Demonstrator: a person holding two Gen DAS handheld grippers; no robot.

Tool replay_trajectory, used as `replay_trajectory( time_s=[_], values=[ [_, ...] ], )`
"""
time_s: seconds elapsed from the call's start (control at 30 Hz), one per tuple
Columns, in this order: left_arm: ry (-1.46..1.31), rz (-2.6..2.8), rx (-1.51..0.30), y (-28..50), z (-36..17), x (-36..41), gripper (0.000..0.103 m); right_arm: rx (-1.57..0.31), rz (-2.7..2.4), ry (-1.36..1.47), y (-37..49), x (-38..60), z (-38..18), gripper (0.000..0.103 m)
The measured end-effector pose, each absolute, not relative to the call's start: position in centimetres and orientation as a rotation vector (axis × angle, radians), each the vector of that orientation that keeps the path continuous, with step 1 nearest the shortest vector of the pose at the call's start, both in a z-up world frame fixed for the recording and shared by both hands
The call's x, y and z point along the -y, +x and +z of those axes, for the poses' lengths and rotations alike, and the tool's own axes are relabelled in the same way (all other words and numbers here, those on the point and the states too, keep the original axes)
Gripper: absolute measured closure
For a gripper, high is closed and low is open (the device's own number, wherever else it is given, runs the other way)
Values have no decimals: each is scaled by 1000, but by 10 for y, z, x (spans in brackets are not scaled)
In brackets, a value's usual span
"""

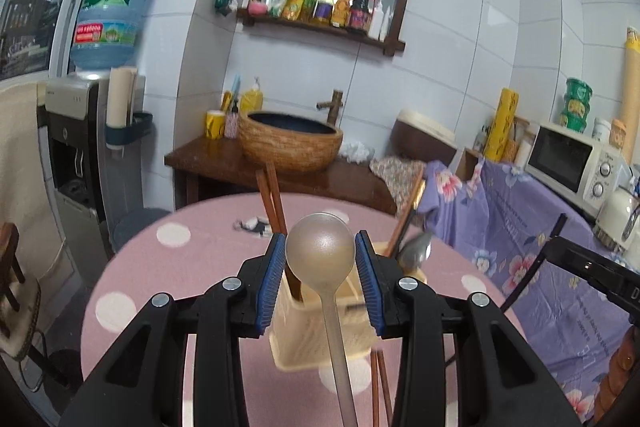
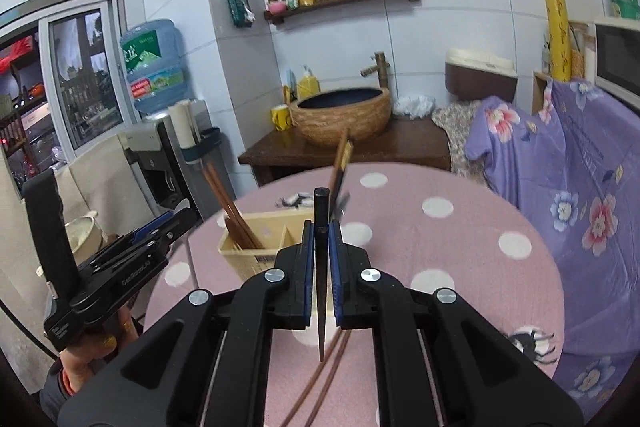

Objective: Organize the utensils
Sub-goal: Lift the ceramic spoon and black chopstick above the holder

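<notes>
A translucent grey plastic ladle-shaped spoon [image 1: 320,251] stands bowl-up above a beige plastic utensil holder [image 1: 316,327] holding brown wooden chopsticks [image 1: 272,199]. A dark chopstick [image 2: 321,267] is upright; two brown chopsticks [image 2: 320,379] lie on the table.

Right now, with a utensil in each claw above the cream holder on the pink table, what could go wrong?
1. The left claw pinches the translucent long-handled spoon by its rounded bowl, so it may slip or swivel.
2. The right claw holds the dark chopstick at one narrow spot; it could pivot and miss a compartment.
3. The cream plastic utensil holder already has brown chopsticks leaning out; a knock might tip it.
</notes>
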State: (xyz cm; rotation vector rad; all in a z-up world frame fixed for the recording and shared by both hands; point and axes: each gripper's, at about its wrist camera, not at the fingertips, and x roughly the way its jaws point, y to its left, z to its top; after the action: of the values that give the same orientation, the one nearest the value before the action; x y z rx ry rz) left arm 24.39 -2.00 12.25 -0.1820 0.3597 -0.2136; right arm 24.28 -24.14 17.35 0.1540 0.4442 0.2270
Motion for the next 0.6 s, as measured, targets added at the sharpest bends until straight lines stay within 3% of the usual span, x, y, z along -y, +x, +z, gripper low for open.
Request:
replay_trajectory(
  time_s=[0.33, 0.6],
  values=[
    [-196, -108, -163, 278, 190, 22, 67, -311, 233, 156, 276, 229, 268, 95],
    [-140, -7, -134, 304, 153, 42, 67, -314, 162, 152, 322, 216, 251, 95]
  ],
)
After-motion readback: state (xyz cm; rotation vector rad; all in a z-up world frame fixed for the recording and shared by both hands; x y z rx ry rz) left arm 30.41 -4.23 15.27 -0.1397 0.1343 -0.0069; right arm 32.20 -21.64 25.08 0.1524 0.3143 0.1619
